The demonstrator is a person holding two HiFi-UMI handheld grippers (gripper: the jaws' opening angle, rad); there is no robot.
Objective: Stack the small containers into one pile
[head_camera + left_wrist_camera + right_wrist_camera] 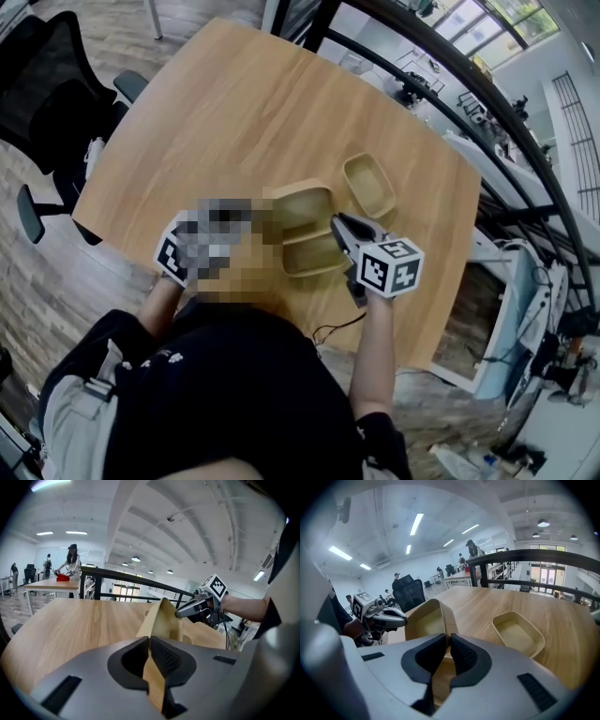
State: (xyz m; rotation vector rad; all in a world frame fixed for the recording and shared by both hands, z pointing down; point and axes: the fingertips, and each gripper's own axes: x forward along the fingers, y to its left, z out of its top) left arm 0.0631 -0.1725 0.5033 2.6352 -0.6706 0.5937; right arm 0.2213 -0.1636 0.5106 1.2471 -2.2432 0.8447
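Three shallow beige containers are on or over the wooden table (206, 112). One container (369, 185) lies alone to the right, also seen in the right gripper view (518, 632). Two more sit side by side, the farther (302, 204) and the nearer (314, 253). My left gripper (149, 641) is shut on the rim of a tilted, raised container (164, 618). My right gripper (447, 641) is shut on a container's rim (426, 618), its tips (337, 221) between the pair. Whether both hold the same container I cannot tell. A mosaic patch hides the left jaws in the head view.
A black office chair (47, 84) stands at the table's left. A dark railing (450, 66) runs behind the far edge. People stand around another table (61, 581) far off. The table's near edge (375, 347) is close under my arms.
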